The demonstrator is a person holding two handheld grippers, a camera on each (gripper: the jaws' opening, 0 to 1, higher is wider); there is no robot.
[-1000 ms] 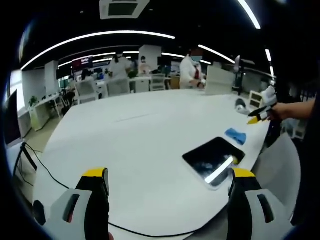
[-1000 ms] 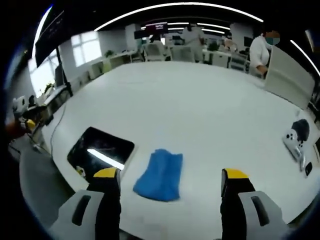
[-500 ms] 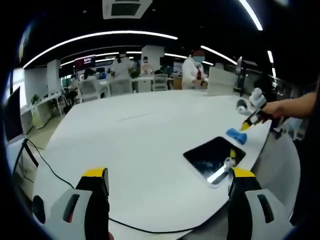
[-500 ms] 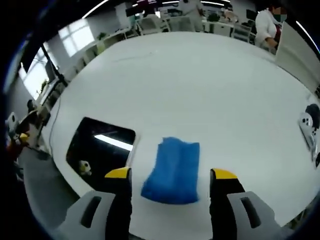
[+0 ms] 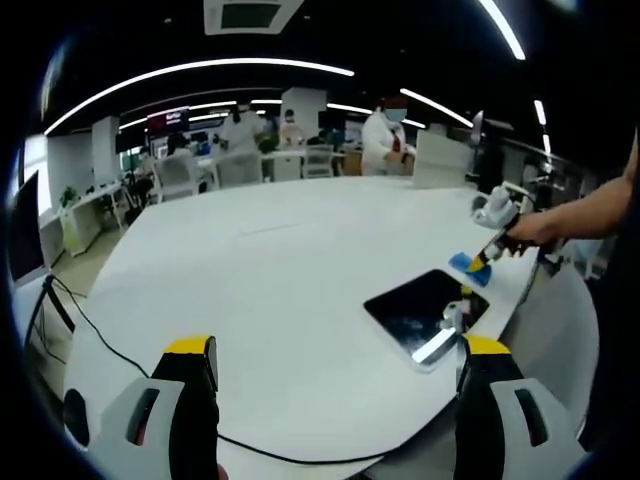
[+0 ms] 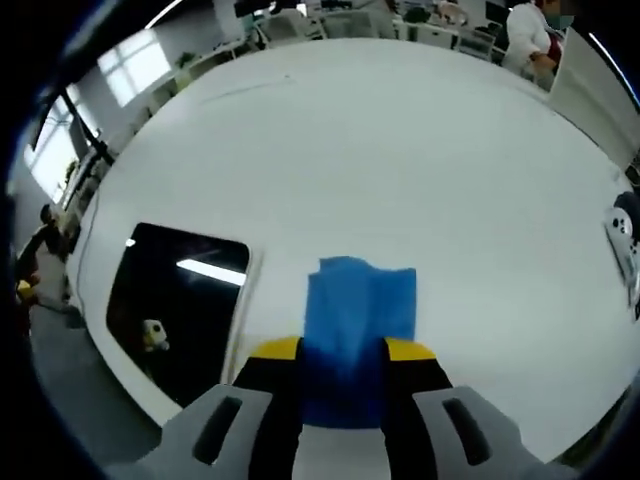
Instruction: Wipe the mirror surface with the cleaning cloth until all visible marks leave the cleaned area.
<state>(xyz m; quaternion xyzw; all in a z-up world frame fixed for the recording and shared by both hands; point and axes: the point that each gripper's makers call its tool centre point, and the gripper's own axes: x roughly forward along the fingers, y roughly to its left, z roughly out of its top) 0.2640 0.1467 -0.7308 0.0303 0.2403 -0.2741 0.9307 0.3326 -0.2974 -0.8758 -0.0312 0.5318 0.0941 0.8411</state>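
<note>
A dark rectangular mirror (image 5: 425, 312) lies flat near the white table's right edge, reflecting a ceiling light. Just past it lies the blue cleaning cloth (image 5: 468, 266), and a person's hand holds my right gripper (image 5: 482, 260) down on it. In the right gripper view the blue cloth (image 6: 360, 300) runs between my yellow-tipped jaws, and the right gripper (image 6: 343, 350) is shut on its near edge. The mirror (image 6: 175, 300) sits just left of the cloth. My left gripper (image 5: 338, 350) hangs open above the table's near side with nothing between its jaws.
A black cable (image 5: 75, 325) trails over the table's left edge. A white device (image 6: 625, 240) lies at the table's far right. A white board (image 5: 440, 160) stands at the back, with people and desks behind it. The table edge (image 6: 110, 375) runs close by the mirror.
My right gripper has come down onto the blue cloth and its jaws have closed from wide apart onto it. The left gripper has hardly moved.
</note>
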